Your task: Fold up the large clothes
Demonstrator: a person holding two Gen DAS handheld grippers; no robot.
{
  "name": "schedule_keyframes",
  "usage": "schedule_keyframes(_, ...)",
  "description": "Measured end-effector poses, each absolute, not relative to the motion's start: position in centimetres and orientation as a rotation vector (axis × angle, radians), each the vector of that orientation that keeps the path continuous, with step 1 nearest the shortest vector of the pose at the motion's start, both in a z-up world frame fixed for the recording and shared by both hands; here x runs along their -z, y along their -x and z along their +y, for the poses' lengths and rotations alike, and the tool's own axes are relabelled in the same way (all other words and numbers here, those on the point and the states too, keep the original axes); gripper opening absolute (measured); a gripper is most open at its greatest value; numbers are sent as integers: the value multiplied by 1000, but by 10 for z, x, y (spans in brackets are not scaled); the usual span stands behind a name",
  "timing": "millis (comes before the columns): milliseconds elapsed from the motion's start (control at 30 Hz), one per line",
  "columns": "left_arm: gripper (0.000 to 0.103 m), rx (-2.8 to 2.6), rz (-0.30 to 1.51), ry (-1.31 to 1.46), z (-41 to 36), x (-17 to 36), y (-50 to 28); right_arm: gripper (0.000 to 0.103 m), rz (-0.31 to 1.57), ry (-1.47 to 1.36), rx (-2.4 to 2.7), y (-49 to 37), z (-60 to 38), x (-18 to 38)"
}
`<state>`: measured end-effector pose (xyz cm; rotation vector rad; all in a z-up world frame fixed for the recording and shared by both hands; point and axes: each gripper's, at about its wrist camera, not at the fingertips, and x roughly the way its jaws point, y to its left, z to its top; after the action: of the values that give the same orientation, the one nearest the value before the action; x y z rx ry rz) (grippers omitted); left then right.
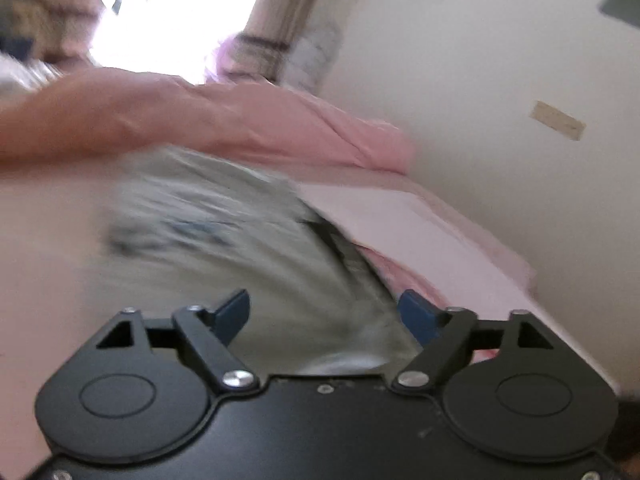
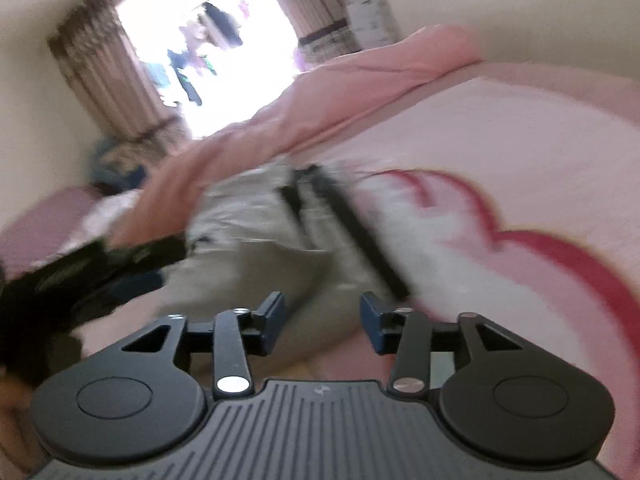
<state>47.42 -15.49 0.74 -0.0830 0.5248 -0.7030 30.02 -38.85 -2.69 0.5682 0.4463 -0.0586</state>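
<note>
A light grey garment [image 1: 224, 216] with black trim lies spread on a pink bed, blurred by motion. It also shows in the right wrist view [image 2: 256, 232], with black stripes along its right side. My left gripper [image 1: 325, 314] is open, hovering just above the near part of the garment, holding nothing. My right gripper [image 2: 323, 320] is open and empty above the garment's near edge. The left gripper's black body [image 2: 80, 272] shows at the left of the right wrist view.
A pink quilt [image 1: 248, 120] is bunched along the far side of the bed; it shows in the right view too [image 2: 320, 92]. The sheet [image 2: 520, 184] has a red heart print. A cream wall [image 1: 480, 80] runs along the bed's right side. A bright curtained window [image 2: 208, 40] is behind.
</note>
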Motion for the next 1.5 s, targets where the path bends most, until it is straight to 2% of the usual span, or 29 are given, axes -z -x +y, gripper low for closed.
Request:
schedule_keyframes(100, 83, 535, 520, -19, -112, 6, -460, 62, 457, -627, -1, -320, -383, 33)
schedule_keyframes(233, 83, 480, 608, -35, -79, 41, -456, 62, 513, -707, 0, -352, -376, 39)
schedule_keyframes(367, 82, 459, 643, -77, -85, 64, -458, 62, 580, -700, 108, -374, -374, 45)
schedule_keyframes(400, 78, 456, 652, -78, -85, 67, -460, 62, 591, -709, 119, -379, -376, 48)
schedule_keyframes(433, 74, 454, 657, -75, -93, 66, -468, 52, 598, -717, 114, -383, -378, 52)
schedule_keyframes(467, 66, 454, 658, -72, -95, 69, -473, 24, 602, -721, 97, -386, -378, 54)
schedule_keyframes(500, 55, 471, 663, -56, -93, 70, -472, 14, 610, -706, 103, -389, -378, 53)
schedule_keyframes(533, 45, 497, 664, -38, -91, 67, -467, 7, 605, -686, 114, -389, -377, 49)
schedule_keyframes(633, 34, 509, 620, -66, -99, 53, -453, 2, 471, -628, 97, -364, -379, 19)
schedule_keyframes(700, 29, 522, 585, -83, -103, 46, -448, 2, 383, -600, 97, -346, -386, 1)
schedule_keyframes(833, 30, 539, 623, -66, -109, 52, -456, 2, 475, -617, 129, -358, -411, 31)
schedule_keyframes(967, 47, 511, 617, -91, -109, 67, -463, 3, 523, -811, 72, -359, -435, 95)
schedule_keyframes(1067, 51, 505, 648, -82, -101, 73, -471, 5, 506, -843, 45, -351, -438, 100)
schedule_keyframes(1200, 51, 525, 707, -35, -93, 69, -472, 7, 550, -738, 41, -347, -431, 88)
schedule_keyframes(1233, 51, 525, 710, -36, -88, 66, -468, 14, 559, -704, 44, -344, -430, 81)
schedule_keyframes(1267, 50, 531, 705, -39, -82, 61, -464, 29, 557, -681, 43, -343, -432, 74)
schedule_keyframes(1333, 55, 532, 688, -42, -69, 50, -463, 41, 535, -644, 46, -338, -437, 58)
schedule_keyframes(1400, 58, 536, 691, -22, -60, 40, -472, 43, 487, -604, 30, -341, -443, 41)
schedule_keyframes(1467, 59, 510, 667, -3, -56, 33, -488, 51, 449, -550, 13, -356, -447, 28)
schedule_keyframes(1500, 60, 528, 677, 25, -55, 29, -500, 52, 440, -527, 7, -366, -447, 25)
